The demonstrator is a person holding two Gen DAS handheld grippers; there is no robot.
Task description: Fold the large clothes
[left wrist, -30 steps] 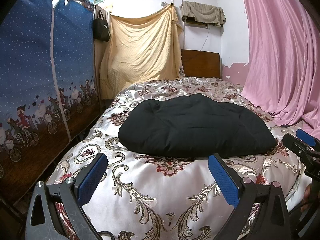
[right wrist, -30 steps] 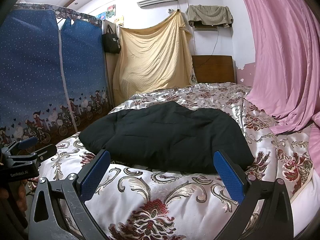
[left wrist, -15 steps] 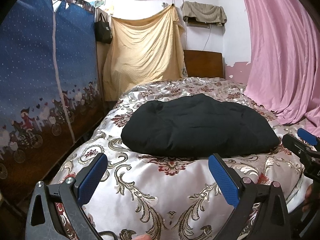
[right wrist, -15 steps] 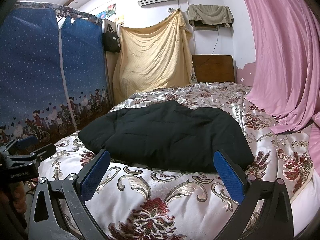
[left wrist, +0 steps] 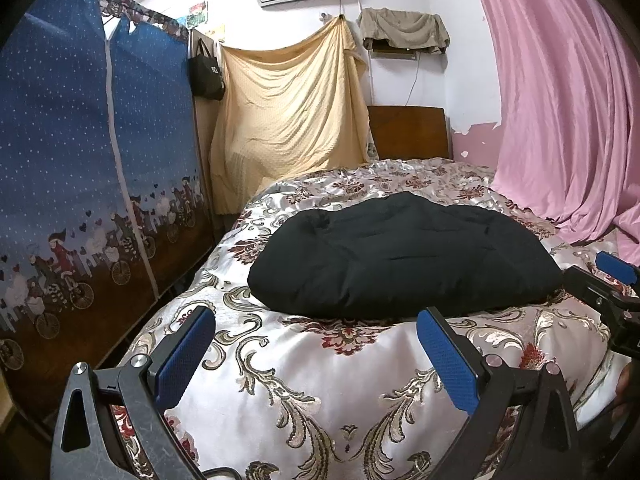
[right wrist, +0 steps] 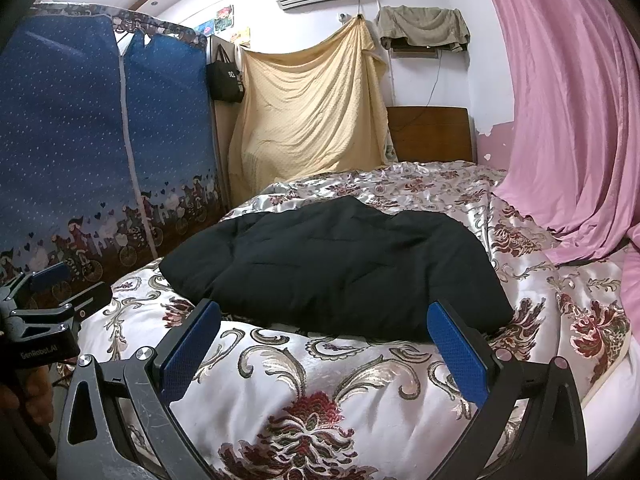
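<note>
A black padded garment (left wrist: 400, 264) (right wrist: 340, 268) lies in a compact folded bundle on the bed's floral satin cover (left wrist: 320, 380) (right wrist: 320, 380). My left gripper (left wrist: 316, 340) is open over the near end of the bed, short of the garment, with nothing between its blue pads. My right gripper (right wrist: 324, 334) is open too, its tips just short of the garment's near edge. In the left wrist view the right gripper (left wrist: 600, 280) shows at the right edge; in the right wrist view the left gripper (right wrist: 52, 292) shows at the left edge.
A blue fabric wardrobe (left wrist: 92, 180) stands along the bed's left side. A yellow sheet (left wrist: 288, 120) hangs at the back beside a wooden headboard (left wrist: 408, 132). A pink curtain (left wrist: 560, 100) drapes onto the bed's right side. A hand (right wrist: 24, 396) holds the left gripper.
Both grippers stay open and empty. The left wrist view has shifted slightly leftward and back, so the garment sits a little further right in frame. The garment has not moved.
</note>
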